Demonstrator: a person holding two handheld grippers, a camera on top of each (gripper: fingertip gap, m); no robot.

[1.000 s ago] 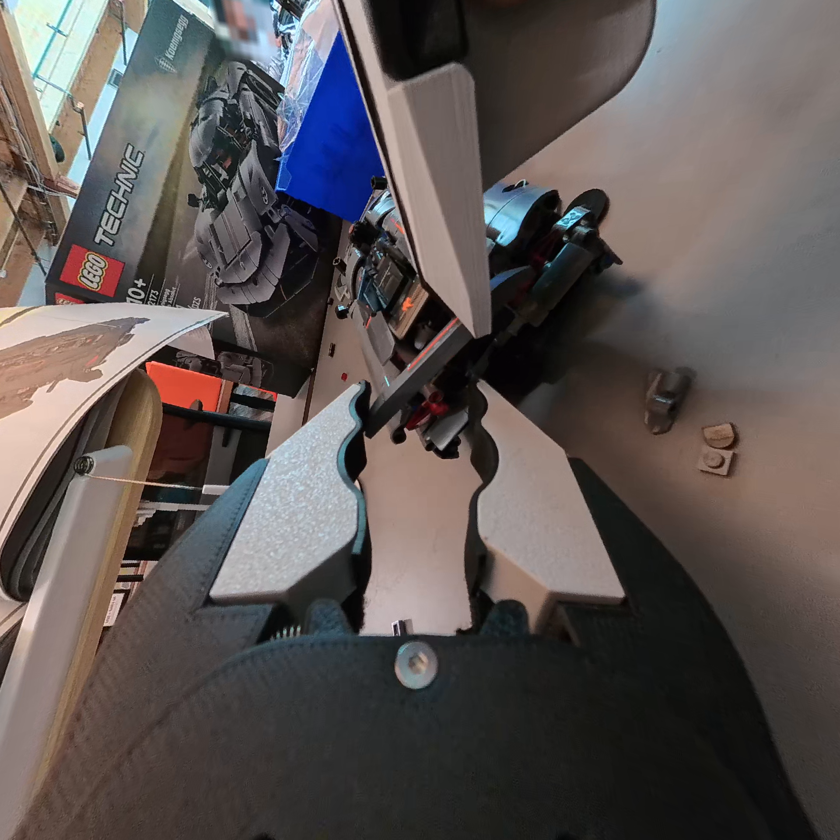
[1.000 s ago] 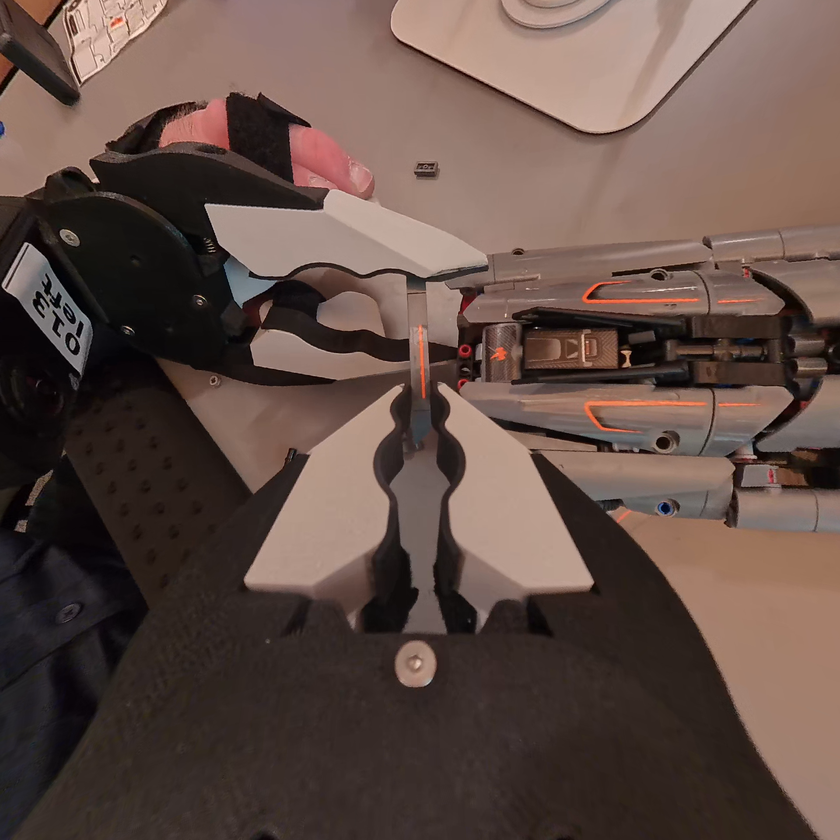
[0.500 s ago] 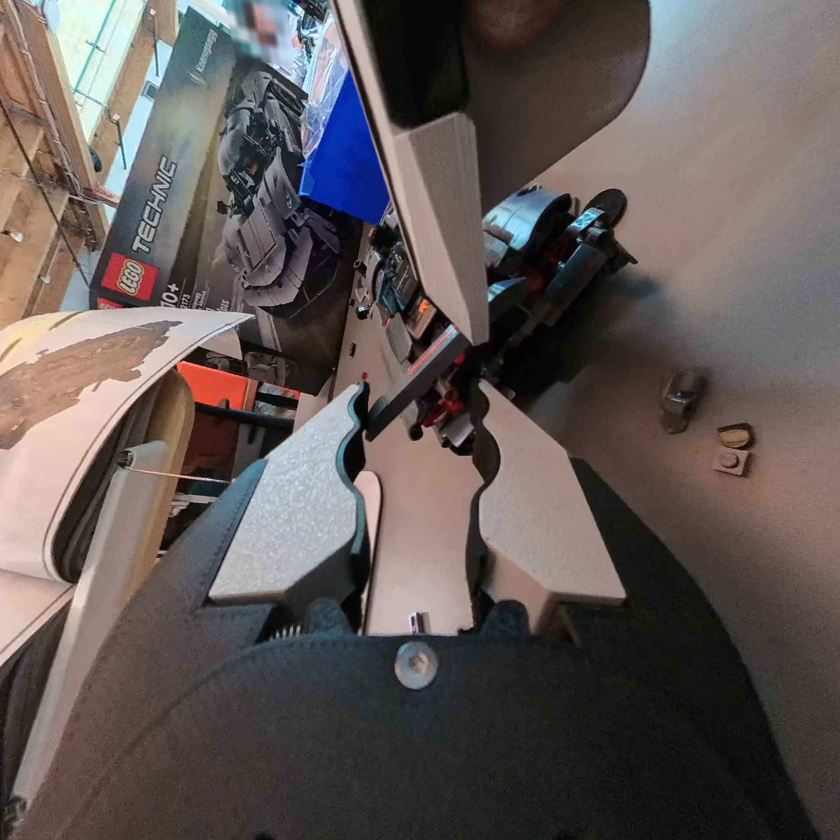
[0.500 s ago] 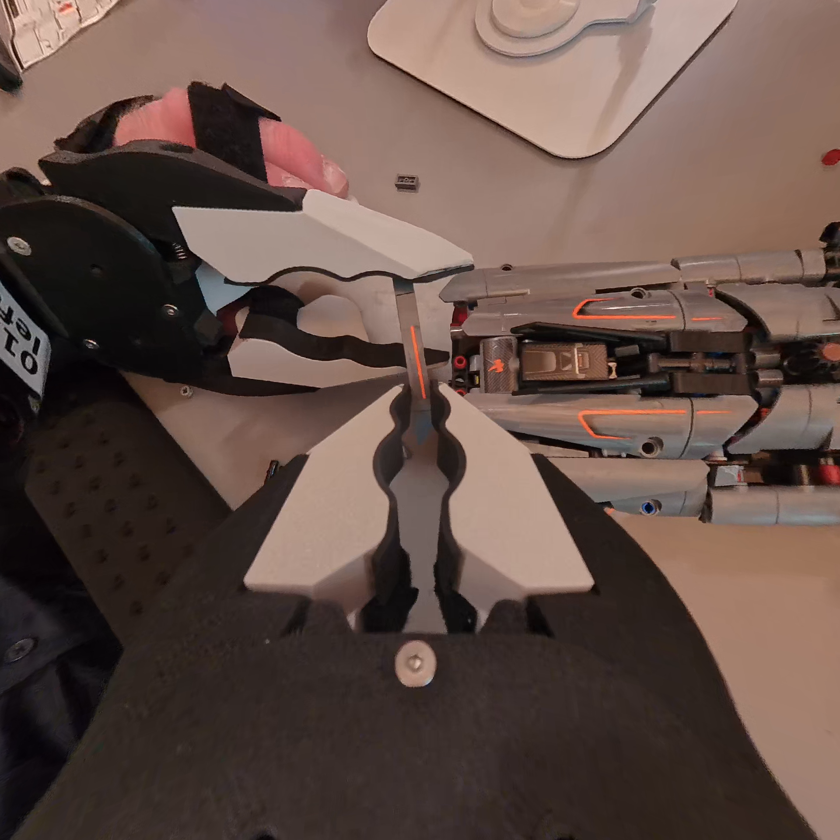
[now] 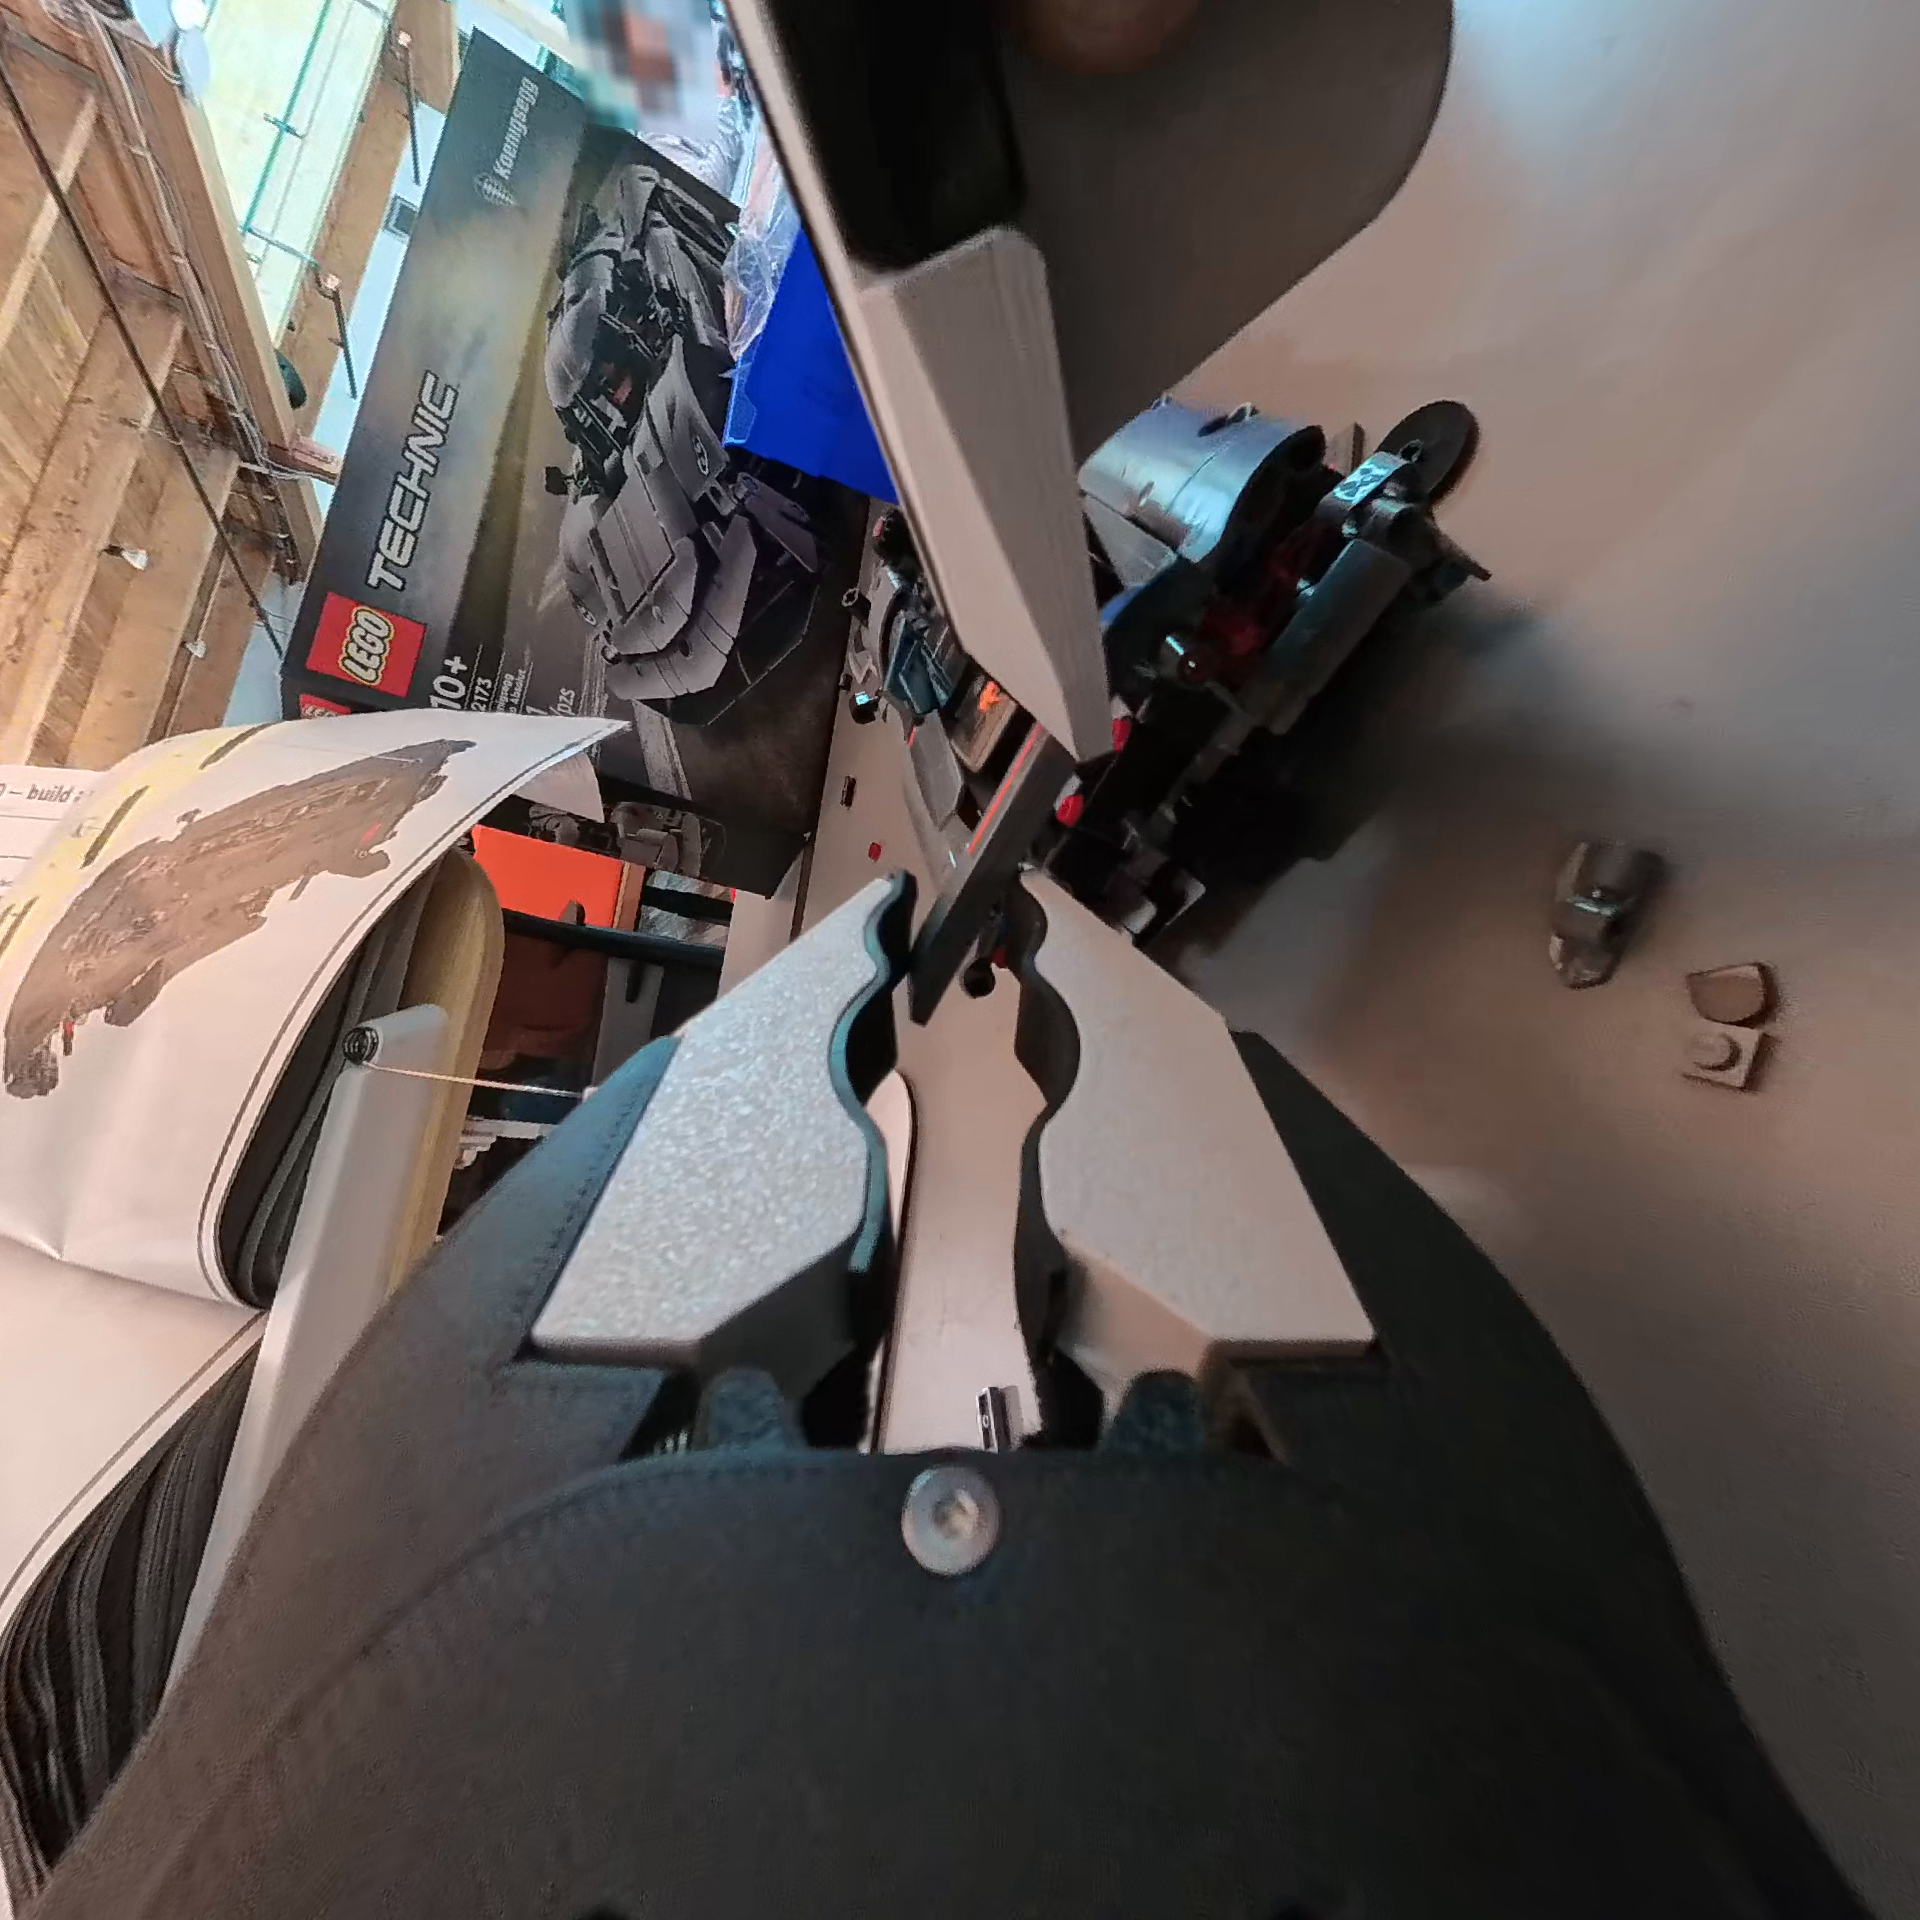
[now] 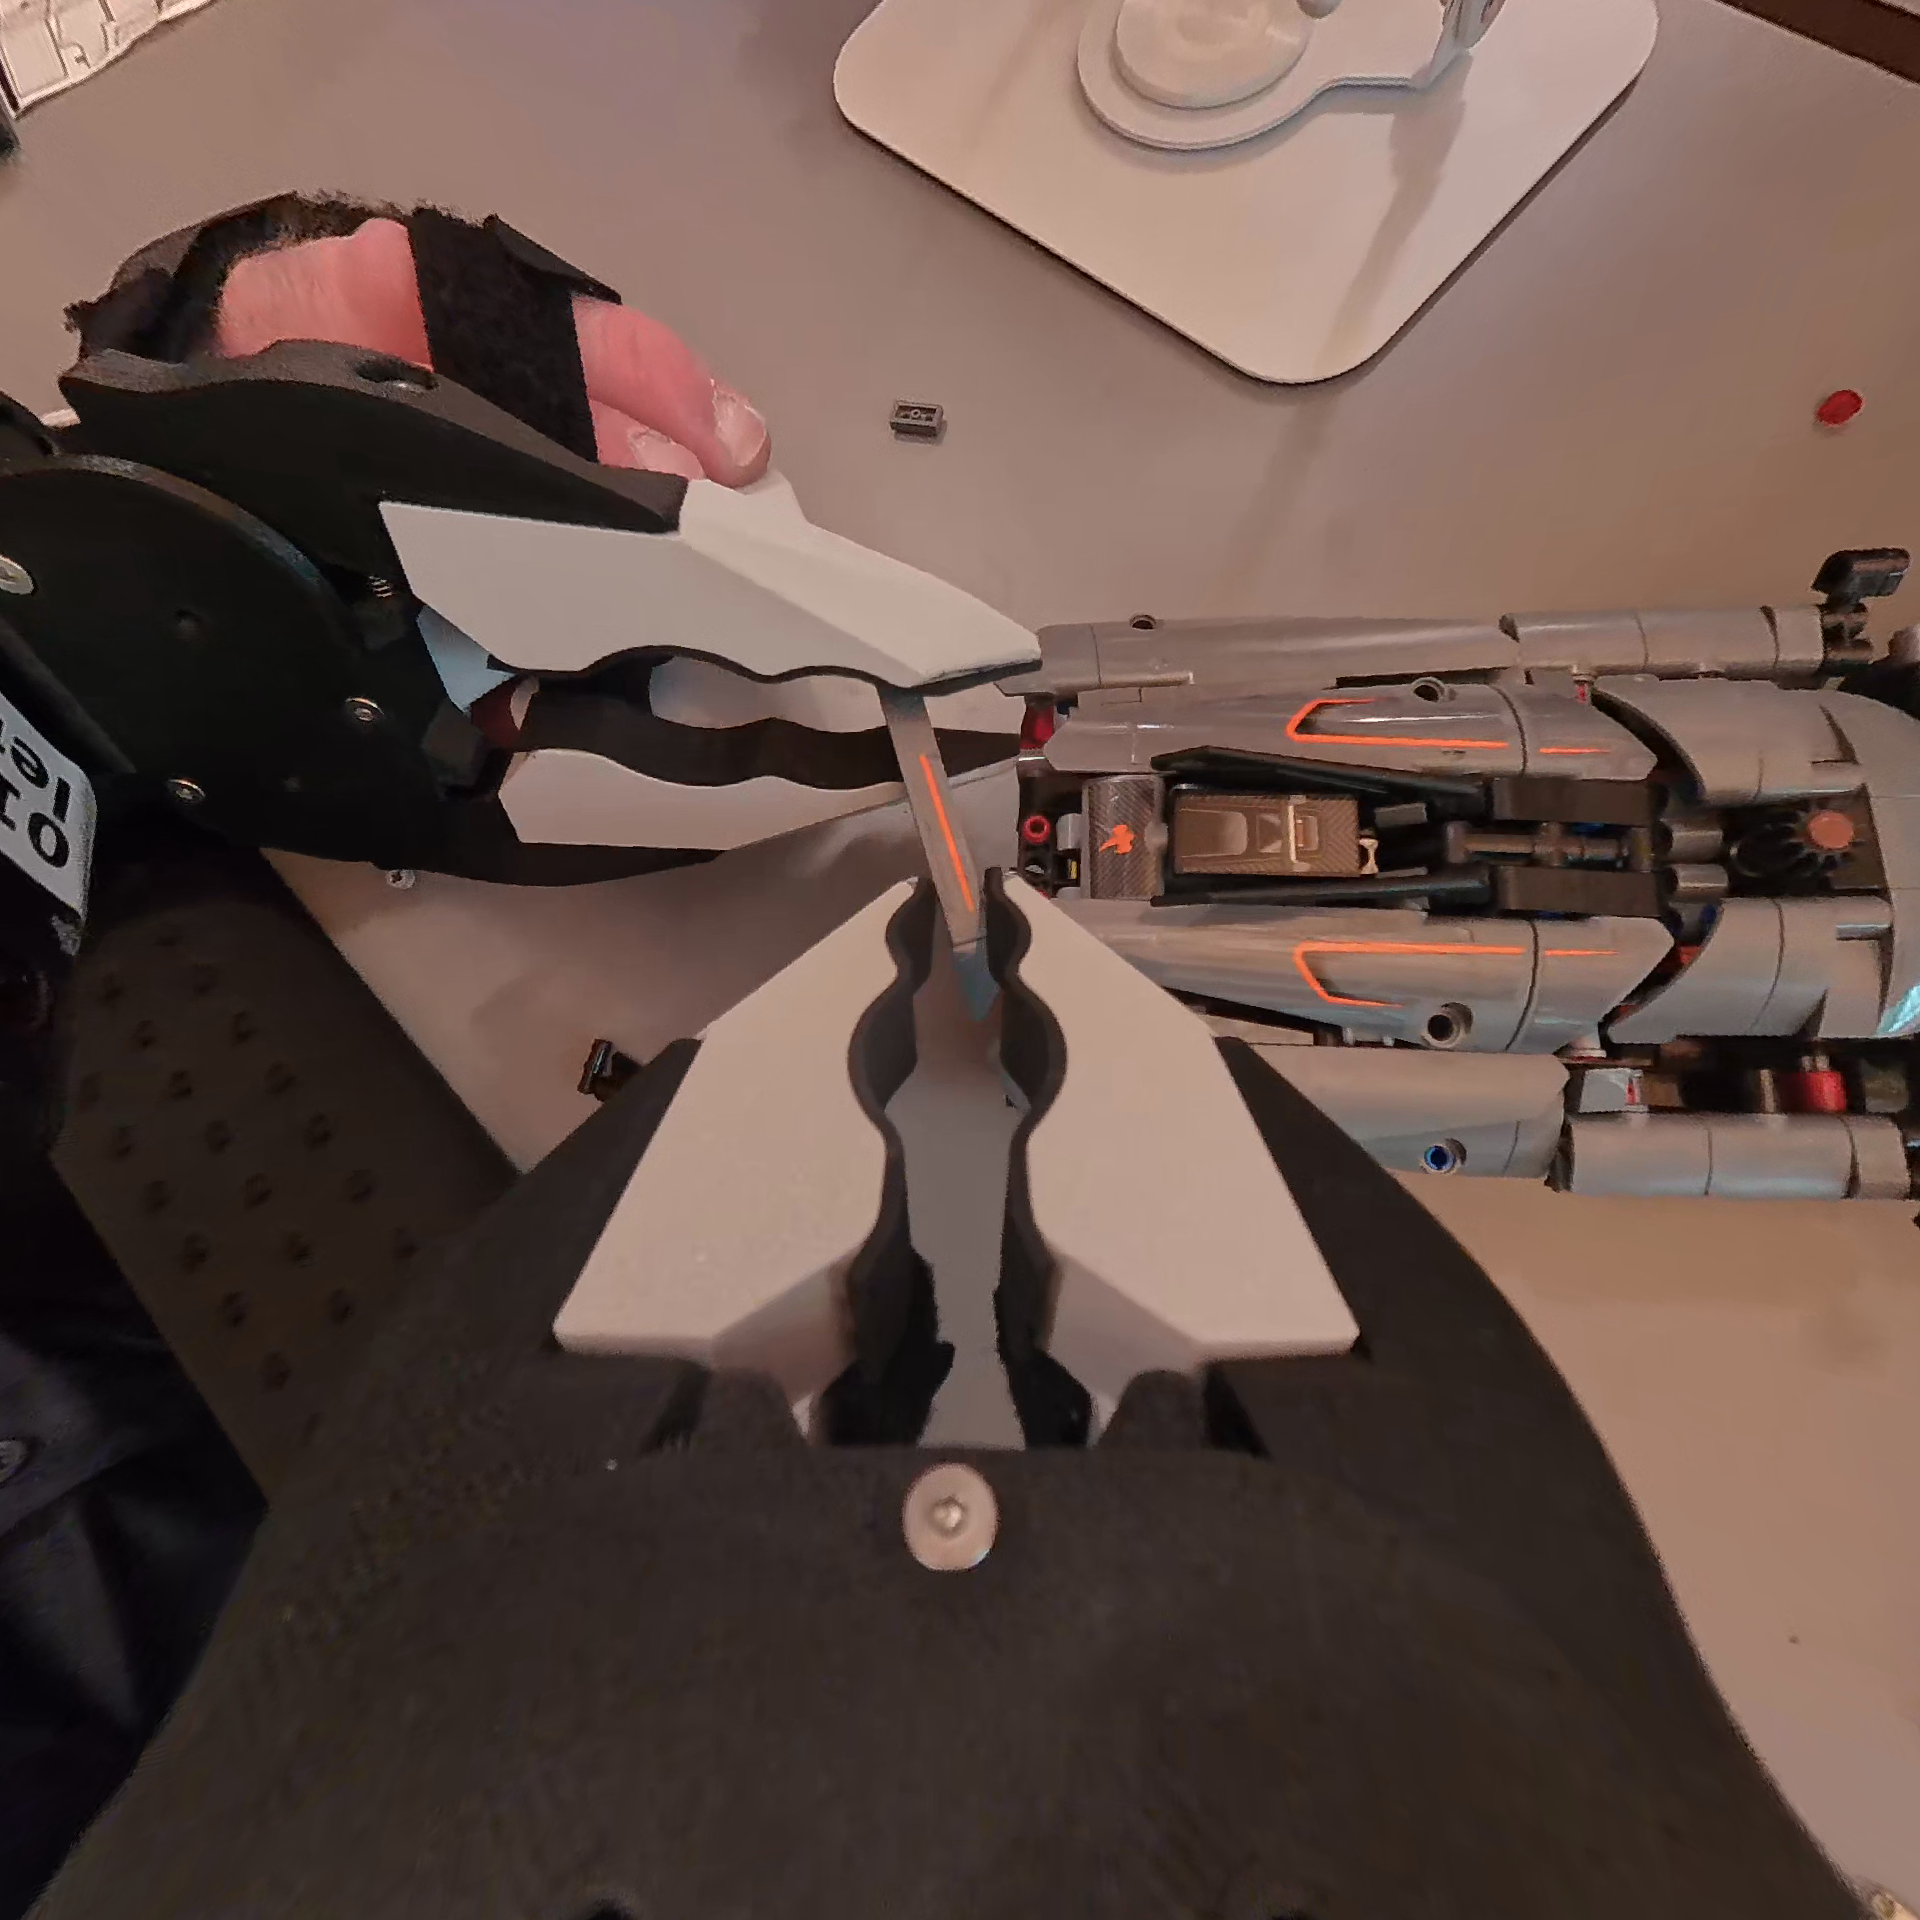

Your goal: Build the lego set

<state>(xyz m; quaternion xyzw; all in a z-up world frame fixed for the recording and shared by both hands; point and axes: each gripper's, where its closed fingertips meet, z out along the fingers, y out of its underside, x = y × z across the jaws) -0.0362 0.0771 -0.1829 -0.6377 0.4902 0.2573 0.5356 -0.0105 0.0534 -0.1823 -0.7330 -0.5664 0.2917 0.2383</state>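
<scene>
Right claw (image 6: 951,894) pinches the lower end of a thin grey strip (image 6: 940,800) with an orange stripe, just beside the car model (image 6: 1455,831); the left claw (image 5: 961,899) gapes around its other end. Light, stiff and probably slippery, the strip is best held by its flat faces near an end.

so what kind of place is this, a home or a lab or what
Probably a workshop or lab desk set up for a build recording, not certain. A grey table carries a part-built grey model car, the kit's box stands behind it, and an open instruction booklet sits on a stand.
</scene>
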